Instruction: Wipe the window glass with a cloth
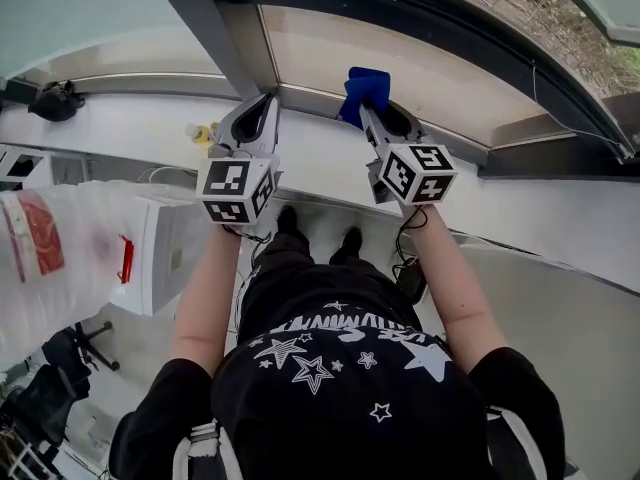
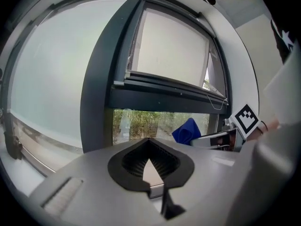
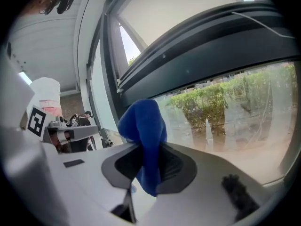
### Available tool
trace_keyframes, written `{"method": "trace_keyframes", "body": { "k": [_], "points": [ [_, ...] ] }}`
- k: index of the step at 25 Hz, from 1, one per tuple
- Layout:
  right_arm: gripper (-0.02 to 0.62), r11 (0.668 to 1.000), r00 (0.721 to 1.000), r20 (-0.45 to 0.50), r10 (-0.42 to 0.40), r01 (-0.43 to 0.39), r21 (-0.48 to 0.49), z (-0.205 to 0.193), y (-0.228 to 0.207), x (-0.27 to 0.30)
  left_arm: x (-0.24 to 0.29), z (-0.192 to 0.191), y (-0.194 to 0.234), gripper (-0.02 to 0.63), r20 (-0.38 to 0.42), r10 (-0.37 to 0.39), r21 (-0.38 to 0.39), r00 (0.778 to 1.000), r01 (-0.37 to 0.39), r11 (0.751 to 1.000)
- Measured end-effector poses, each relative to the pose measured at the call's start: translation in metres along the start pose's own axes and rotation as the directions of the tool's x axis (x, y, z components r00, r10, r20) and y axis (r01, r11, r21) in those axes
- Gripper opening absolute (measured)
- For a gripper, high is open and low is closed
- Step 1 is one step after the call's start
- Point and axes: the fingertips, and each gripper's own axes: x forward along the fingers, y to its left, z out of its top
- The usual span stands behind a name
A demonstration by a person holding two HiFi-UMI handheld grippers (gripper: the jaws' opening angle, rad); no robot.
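A blue cloth (image 1: 366,88) sticks up from my right gripper (image 1: 370,111), which is shut on it and held close to the window glass (image 1: 430,63). In the right gripper view the cloth (image 3: 145,126) hangs between the pads in front of the pane (image 3: 225,112), with green shrubs outside. My left gripper (image 1: 262,106) is raised beside it, to the left, below the dark mullion (image 1: 200,18). Its pads meet at the tip (image 2: 149,142) and hold nothing. The left gripper view also shows the cloth (image 2: 187,131) and the right gripper (image 2: 218,138) off to the right.
A white sill (image 1: 330,163) runs under the window. A small yellow bottle (image 1: 203,133) and a black object (image 1: 55,100) lie on it at the left. A white box-like unit (image 1: 165,253) and a plastic bag (image 1: 40,243) stand lower left. A dark frame bar (image 2: 160,98) crosses above the lower pane.
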Motion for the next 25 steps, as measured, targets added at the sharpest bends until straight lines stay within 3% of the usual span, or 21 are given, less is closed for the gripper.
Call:
{"method": "trace_keyframes", "body": {
  "k": [8,12,15,19,25],
  "points": [
    [0.077,0.998,1.0,0.011,-0.01,0.01,-0.063,0.016,0.027,0.098,0.016,0.015,0.072,0.008,0.041,0.002,0.005,0.999,-0.002,1.0],
    [0.077,0.993,1.0,-0.009,0.015,-0.016,-0.117,0.017,0.042,0.141,0.019,0.015,0.099,0.008,0.034,0.007,0.07,0.999,-0.009,0.997],
    [0.077,0.994,1.0,-0.019,0.016,-0.018,-0.11,0.012,0.051,0.169,0.02,0.015,0.116,0.008,0.041,0.012,0.067,0.999,-0.015,0.998],
    [0.077,0.997,1.0,0.003,-0.013,0.013,-0.072,0.007,0.053,0.199,0.022,0.019,0.127,0.008,0.058,0.0,0.056,0.998,-0.004,0.998],
    [0.077,0.994,0.997,0.07,0.013,-0.005,-0.113,0.021,0.062,0.227,0.025,0.006,0.125,0.008,0.045,-0.022,0.019,0.999,0.021,1.0]
  ]
}}
